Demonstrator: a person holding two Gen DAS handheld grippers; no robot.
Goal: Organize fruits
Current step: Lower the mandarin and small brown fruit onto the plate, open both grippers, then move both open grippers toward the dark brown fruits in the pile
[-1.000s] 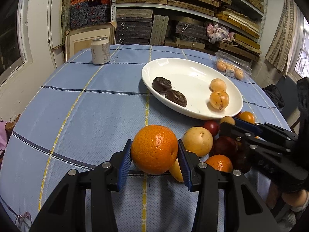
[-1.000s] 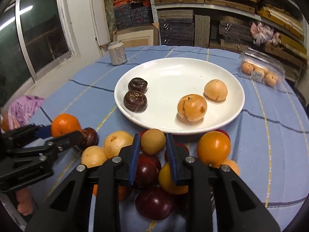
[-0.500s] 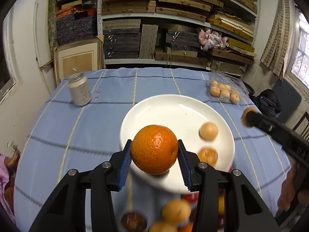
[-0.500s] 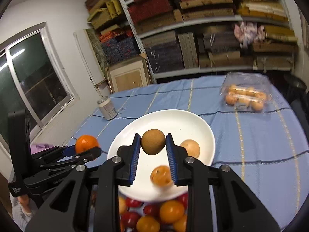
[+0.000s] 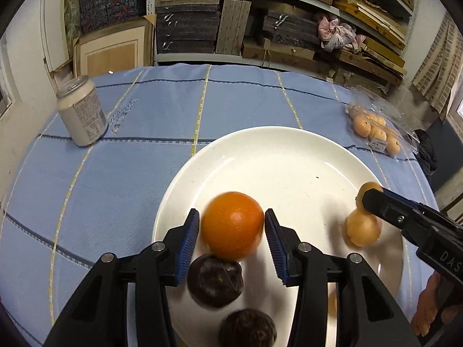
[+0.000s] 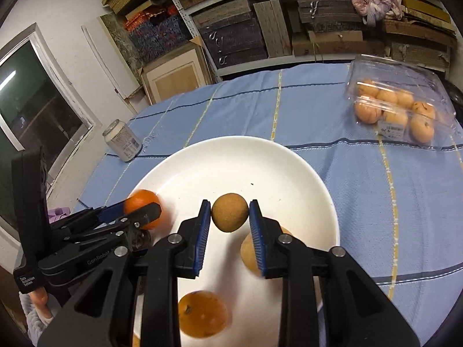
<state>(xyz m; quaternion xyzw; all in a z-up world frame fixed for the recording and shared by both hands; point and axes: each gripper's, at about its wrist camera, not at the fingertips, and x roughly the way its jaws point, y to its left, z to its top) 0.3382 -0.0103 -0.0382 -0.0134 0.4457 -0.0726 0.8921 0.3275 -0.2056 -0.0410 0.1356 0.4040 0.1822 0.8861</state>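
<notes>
The left gripper (image 5: 232, 232) is squeezing an orange (image 5: 232, 225) just above the white plate (image 5: 277, 156), near its 8 o'clock rim beside two dark fruits (image 5: 214, 280). The right gripper (image 6: 230, 219) is pinching a small brown fruit (image 6: 230, 216) over the plate's middle, apparently ready to set it down among the tan fruits (image 6: 249, 251) gathered there.

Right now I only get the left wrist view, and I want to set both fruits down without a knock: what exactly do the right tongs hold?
Observer: The right tongs are shut on a small round brown fruit, held over the middle of the white plate.
Operator: Is anything lying on the plate below them, towards me?
Observer: Yes. An orange-coloured fruit lies on the plate near its close rim, between the two fingers as the right wrist camera sees it.
</notes>
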